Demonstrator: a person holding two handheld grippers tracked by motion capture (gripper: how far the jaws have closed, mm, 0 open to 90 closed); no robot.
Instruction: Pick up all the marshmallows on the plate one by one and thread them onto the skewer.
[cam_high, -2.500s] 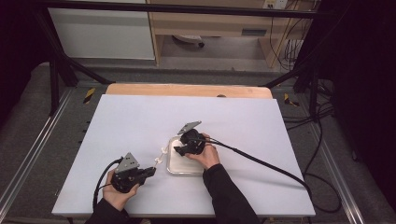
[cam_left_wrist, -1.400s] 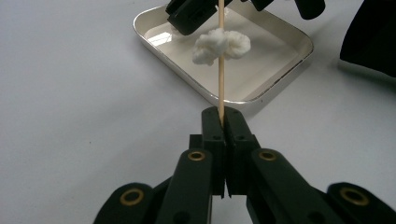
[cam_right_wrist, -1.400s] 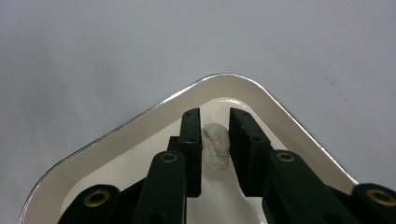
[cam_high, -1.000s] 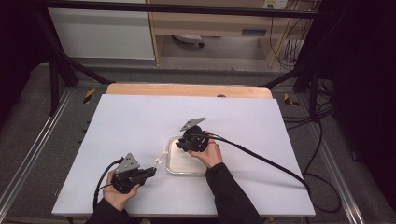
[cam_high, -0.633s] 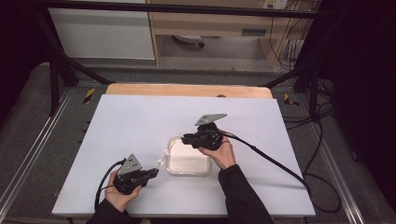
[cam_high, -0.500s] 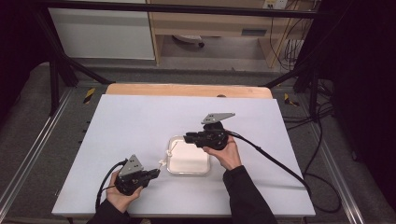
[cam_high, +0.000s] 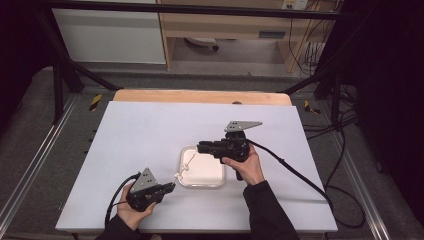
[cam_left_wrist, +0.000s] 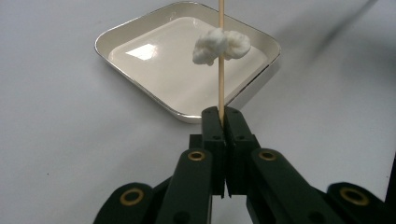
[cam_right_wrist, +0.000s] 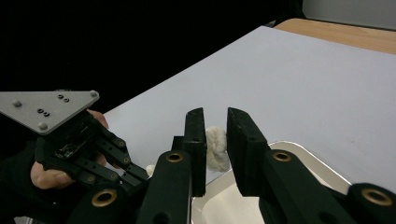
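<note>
Soft, featherweight white puff, speared partway up a thin wooden stick, over the corner of a shallow white dish on the surface. Squashy and easy to tear or crush, probably a little clingy. Best pinched lightly across the middle, never squeezed hard. Stick stiff but slim and liable to snap, so best gripped low, at its bare end.

Left gripper: fingers pressed fully together on that bare lower end, stick running straight out from them.

Right gripper: raised above the far edge of the dish, fingers parted only narrowly. Second puff wedged between them, seemingly touching both inner faces, so judged lightly held.
</note>
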